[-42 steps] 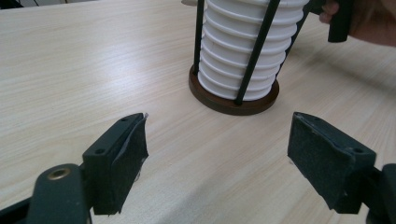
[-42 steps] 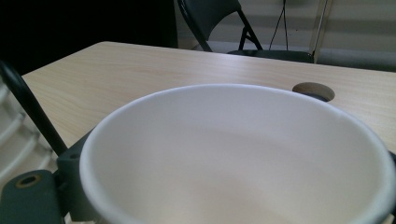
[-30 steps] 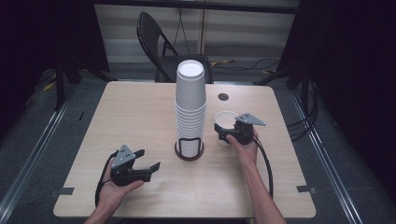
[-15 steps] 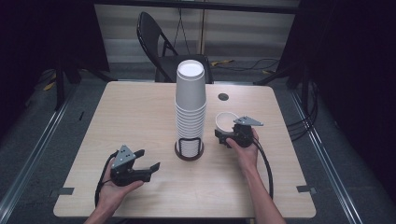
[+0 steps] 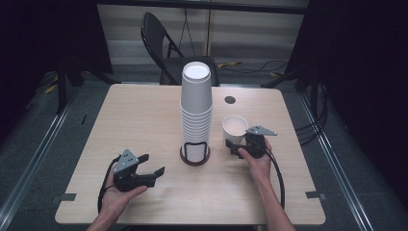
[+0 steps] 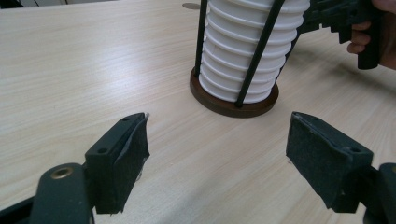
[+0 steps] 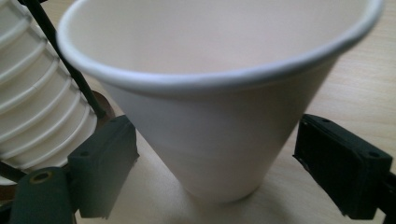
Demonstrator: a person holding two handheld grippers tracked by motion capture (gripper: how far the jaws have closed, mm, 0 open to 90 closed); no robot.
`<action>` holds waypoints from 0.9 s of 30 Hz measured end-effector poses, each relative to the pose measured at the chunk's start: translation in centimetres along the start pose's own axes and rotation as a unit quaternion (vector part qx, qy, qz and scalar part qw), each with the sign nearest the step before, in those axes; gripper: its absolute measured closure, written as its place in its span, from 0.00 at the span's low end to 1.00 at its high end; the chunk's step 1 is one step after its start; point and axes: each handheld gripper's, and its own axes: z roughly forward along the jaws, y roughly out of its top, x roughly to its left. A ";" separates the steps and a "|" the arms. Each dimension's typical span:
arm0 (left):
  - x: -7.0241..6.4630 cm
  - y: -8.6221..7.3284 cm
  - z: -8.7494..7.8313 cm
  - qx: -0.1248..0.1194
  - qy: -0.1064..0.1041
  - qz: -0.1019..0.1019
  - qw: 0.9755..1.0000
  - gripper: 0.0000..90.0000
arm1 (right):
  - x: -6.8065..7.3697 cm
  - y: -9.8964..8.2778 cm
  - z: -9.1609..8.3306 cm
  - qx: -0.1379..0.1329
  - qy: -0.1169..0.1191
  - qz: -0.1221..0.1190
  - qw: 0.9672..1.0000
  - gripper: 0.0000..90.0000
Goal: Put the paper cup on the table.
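Note:
A tall stack of white paper cups (image 5: 196, 113) stands mid-table in a black wire holder on a round brown base (image 5: 195, 157). Just right of it, a single white cup (image 5: 234, 127) sits upright on the table. My right gripper (image 5: 234, 143) is behind the cup on the near side. In the right gripper view the cup (image 7: 210, 116) stands between its open jaws, and both pads (image 7: 105, 163) are clear of the cup's sides. My left gripper (image 5: 153, 163) rests open and empty at the front left, facing the stack (image 6: 243, 51).
The wooden table (image 5: 144, 110) has a dark round grommet (image 5: 230, 99) near its far edge. A black folding chair (image 5: 166, 45) stands behind the table. Metal floor rails run along both sides. The other hand's gripper (image 6: 345, 18) shows beyond the stack.
The right gripper has drawn back slightly toward the person, and its jaws now stand apart around the single cup. The left gripper has not moved.

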 end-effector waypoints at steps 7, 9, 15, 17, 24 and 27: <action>0.1 0.0 -0.2 -0.001 0.005 0.000 1.000 0.23 | 0.0 -0.3 -1.8 -0.007 0.005 0.006 1.000 0.14; 0.1 -0.1 -0.2 -0.002 0.008 -0.001 1.000 0.24 | 0.1 -0.3 -2.3 -0.011 0.009 0.009 1.000 0.15; 0.3 0.0 -0.4 -0.005 0.017 0.005 1.000 0.28 | 0.6 -0.3 -4.1 -0.012 0.009 0.001 1.000 0.15; 0.3 0.0 -0.3 -0.006 0.018 0.005 1.000 0.27 | 0.8 -0.3 -4.8 -0.016 0.011 0.001 1.000 0.15; 0.2 -0.2 -0.2 0.007 0.021 0.004 1.000 0.21 | 1.5 -0.6 -7.1 -0.013 0.012 -0.009 1.000 0.15; 0.2 -0.3 -0.2 0.008 0.023 0.004 1.000 0.20 | 2.0 -0.8 -8.2 -0.012 0.013 -0.013 1.000 0.15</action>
